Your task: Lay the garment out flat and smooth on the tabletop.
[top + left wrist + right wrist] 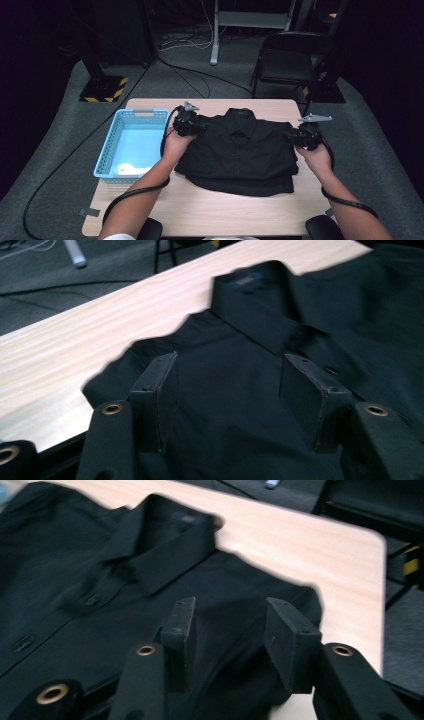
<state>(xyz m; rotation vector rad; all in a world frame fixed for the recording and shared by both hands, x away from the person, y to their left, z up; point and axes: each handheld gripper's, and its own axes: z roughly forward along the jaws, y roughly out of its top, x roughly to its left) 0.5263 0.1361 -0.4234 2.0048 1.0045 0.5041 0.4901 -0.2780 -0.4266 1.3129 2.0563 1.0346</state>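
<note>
A folded black button-up shirt [240,150] lies flat in the middle of the wooden table [210,210], collar toward the far edge. My left gripper [192,126] hovers over the shirt's left shoulder, jaws open. In the left gripper view the shirt [260,340] spreads under the open left gripper [230,390], and the collar [260,315] lies just ahead. My right gripper [295,136] sits at the shirt's right shoulder, jaws open. In the right gripper view the right gripper [230,630] straddles the shirt's shoulder corner [300,600]; the collar [165,545] is to the left.
A light blue plastic basket [112,145] stands on the table's left side with something white inside. A black folding chair [292,60] stands behind the table. Cables run across the grey floor. Bare wood lies in front of the shirt.
</note>
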